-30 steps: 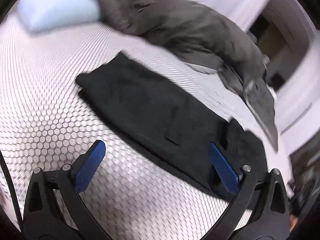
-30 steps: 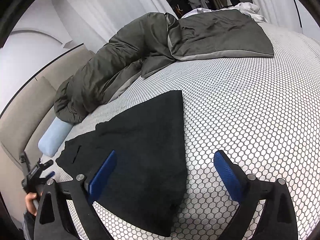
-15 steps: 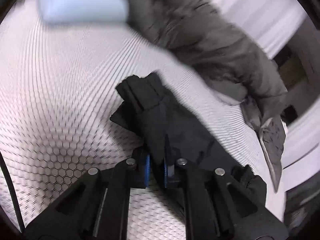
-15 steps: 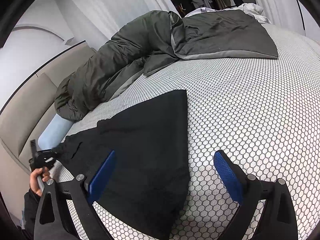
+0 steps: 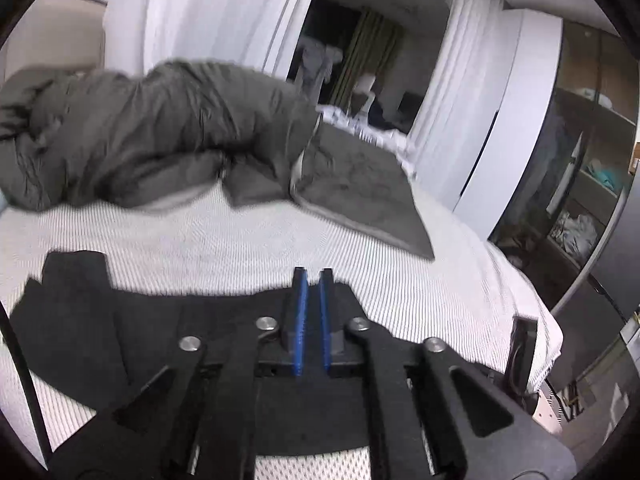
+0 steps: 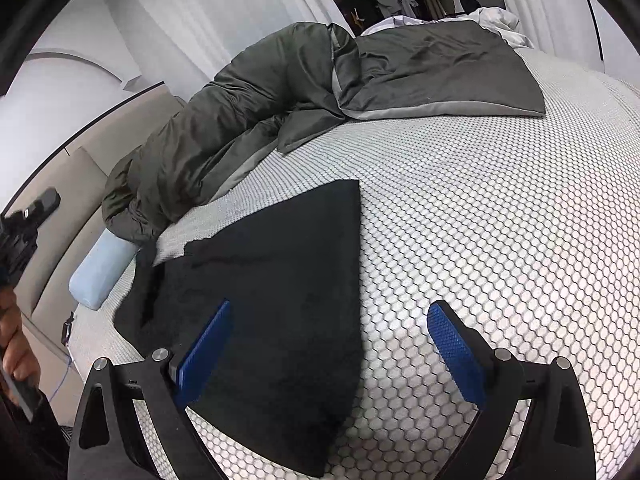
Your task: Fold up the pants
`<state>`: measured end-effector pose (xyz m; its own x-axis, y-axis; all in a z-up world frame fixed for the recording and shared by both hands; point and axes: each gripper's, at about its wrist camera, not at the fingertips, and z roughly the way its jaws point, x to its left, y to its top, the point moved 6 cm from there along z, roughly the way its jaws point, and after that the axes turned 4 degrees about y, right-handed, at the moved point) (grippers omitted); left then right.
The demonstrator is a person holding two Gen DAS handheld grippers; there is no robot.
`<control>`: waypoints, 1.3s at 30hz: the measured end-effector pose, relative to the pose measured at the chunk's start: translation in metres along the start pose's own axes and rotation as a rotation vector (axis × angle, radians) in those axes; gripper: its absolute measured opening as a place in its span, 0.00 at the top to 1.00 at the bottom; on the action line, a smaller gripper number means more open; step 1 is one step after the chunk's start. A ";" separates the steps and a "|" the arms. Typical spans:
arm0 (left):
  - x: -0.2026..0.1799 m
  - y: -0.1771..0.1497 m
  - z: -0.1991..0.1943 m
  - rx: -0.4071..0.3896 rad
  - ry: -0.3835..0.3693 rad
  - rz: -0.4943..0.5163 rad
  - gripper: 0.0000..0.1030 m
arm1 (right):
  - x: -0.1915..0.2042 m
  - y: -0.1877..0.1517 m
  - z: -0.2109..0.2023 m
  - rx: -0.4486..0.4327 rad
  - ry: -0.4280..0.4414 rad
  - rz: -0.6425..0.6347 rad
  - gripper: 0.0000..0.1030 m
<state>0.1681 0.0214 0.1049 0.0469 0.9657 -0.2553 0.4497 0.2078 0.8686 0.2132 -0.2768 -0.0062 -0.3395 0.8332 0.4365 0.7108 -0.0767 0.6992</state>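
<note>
Black pants (image 6: 280, 280) lie flat on the honeycomb-patterned bed (image 6: 500, 220), folded lengthwise, waist end toward the left. My right gripper (image 6: 331, 306) hovers open over their near edge, its left finger above the cloth and its right finger above bare bedcover. My left gripper (image 5: 313, 276) is raised above the pants (image 5: 80, 320) and points across the bed. Its jaws are opening, with only a narrow gap and no cloth between the blue pads. The right wrist view shows that gripper (image 6: 40, 204) at the far left, held up by a hand (image 6: 12, 344).
A dark grey duvet (image 6: 260, 100) is bunched along the far side of the bed, also seen as the duvet (image 5: 160, 132). A light blue pillow (image 6: 102, 276) lies by the beige headboard. Open wardrobe shelves (image 5: 580, 180) stand beyond the bed's right edge.
The left gripper went from wide open to shut on the pants' waist end, then let go and rose away, swinging to face across the room. The right gripper stayed still.
</note>
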 end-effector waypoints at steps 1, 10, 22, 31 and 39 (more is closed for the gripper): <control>0.008 -0.006 0.001 0.008 0.009 -0.024 0.71 | -0.001 0.000 0.000 0.001 -0.004 0.000 0.05; 0.180 -0.071 0.011 0.053 0.355 -0.266 0.26 | -0.010 -0.001 -0.006 0.003 -0.021 0.010 0.05; 0.270 -0.077 0.130 0.287 0.616 -0.184 0.26 | 0.009 -0.010 0.021 0.076 -0.068 -0.090 0.05; 0.288 -0.065 0.176 0.387 0.759 -0.036 0.82 | 0.010 -0.011 0.042 0.120 -0.090 -0.114 0.05; 0.311 -0.074 0.074 0.106 0.469 -0.346 0.88 | 0.015 -0.012 0.054 0.136 -0.089 -0.129 0.05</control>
<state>0.2156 0.2947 -0.0697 -0.5072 0.8149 -0.2803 0.4564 0.5299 0.7148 0.2329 -0.2343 -0.0383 -0.3815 0.8768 0.2927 0.7436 0.1030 0.6606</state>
